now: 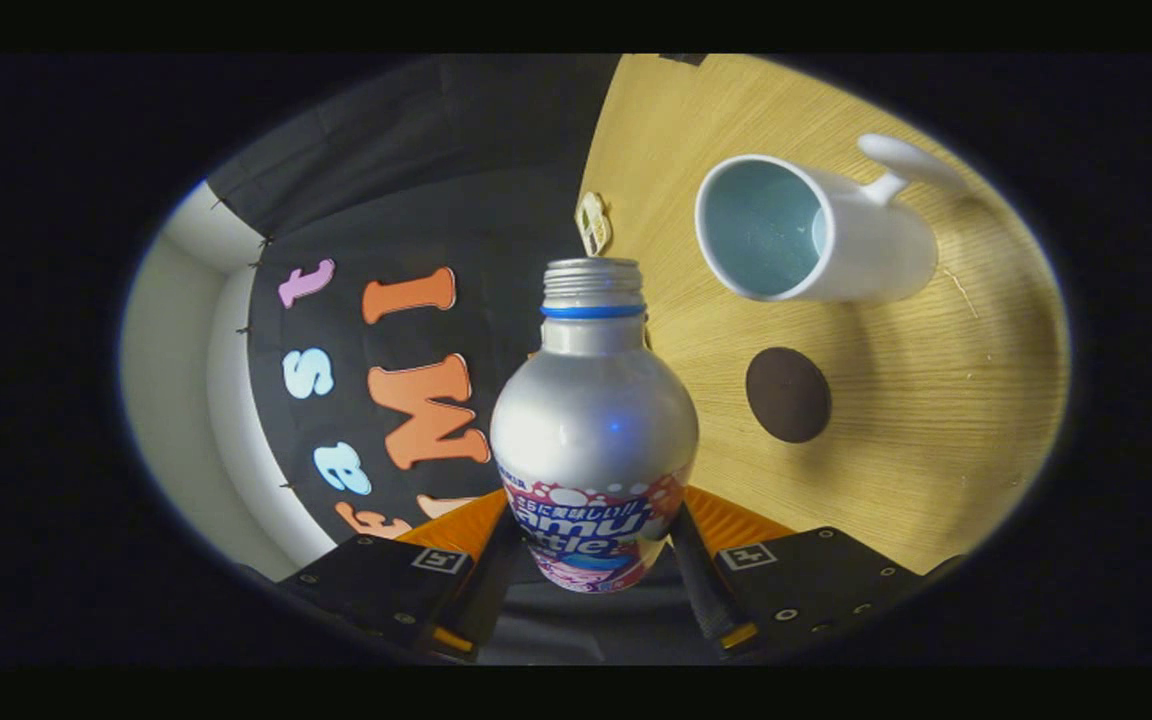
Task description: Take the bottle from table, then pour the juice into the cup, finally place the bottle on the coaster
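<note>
The gripper [591, 560] is clenched on the bottle [593, 440], both fingers pressed against its labelled lower body; the bottle has no cap on its threaded neck. The whole view is rolled sideways. Beyond the bottle lies the wooden table [896, 450] — on it a white cup [816, 235], its mouth open and its handle turned away from the bottle, and near it a dark round coaster [787, 395], bare. A small pale object [593, 222] sits at the table's edge, too blurred to identify. The bottle's base is hidden between the fingers.
</note>
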